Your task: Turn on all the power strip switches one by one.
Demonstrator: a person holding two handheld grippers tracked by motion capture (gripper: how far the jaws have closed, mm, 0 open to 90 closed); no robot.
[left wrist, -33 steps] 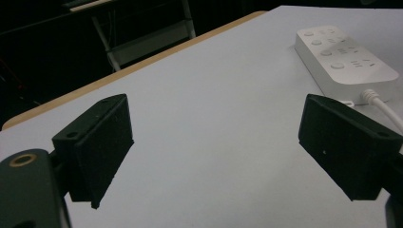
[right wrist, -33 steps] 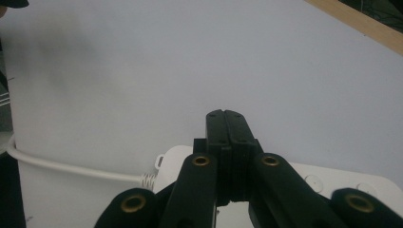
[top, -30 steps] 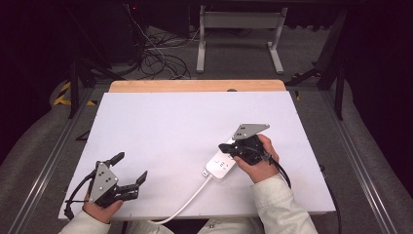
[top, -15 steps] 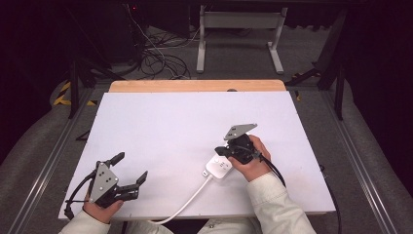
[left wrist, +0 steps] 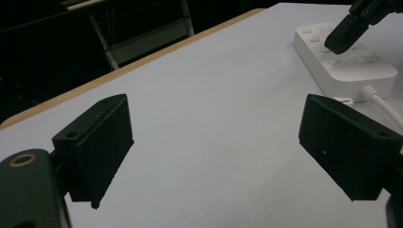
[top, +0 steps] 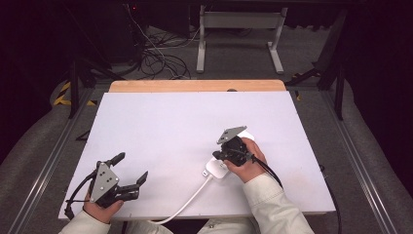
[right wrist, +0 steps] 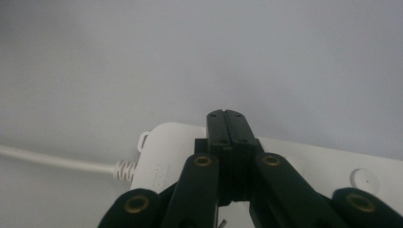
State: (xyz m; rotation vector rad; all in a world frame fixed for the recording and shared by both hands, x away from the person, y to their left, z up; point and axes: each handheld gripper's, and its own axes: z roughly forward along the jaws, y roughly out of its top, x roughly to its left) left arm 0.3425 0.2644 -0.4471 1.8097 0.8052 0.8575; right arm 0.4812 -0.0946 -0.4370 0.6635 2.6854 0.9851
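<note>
The right gripper [top: 223, 155] has its jaws pressed flat together, nothing between them, and its closed tip sits low over the white power strip [top: 217, 168], near the end where the cord comes out. From the left gripper view that tip [left wrist: 343, 39] looks to be right on the strip's top face [left wrist: 349, 66], by one of the round buttons, though I cannot tell whether it presses or only touches. In the right gripper view the shut jaws point down across the strip [right wrist: 332, 166], with a round button off to one side.

The left gripper [top: 127, 176] rests at the near left corner of the table [top: 160, 126], jaws spread wide and empty (idle, by the look of it), well apart from the strip.

The white cord [top: 182, 207] trails off the near edge. I'd judge the approach done; any push on a switch is not yet confirmed.
</note>
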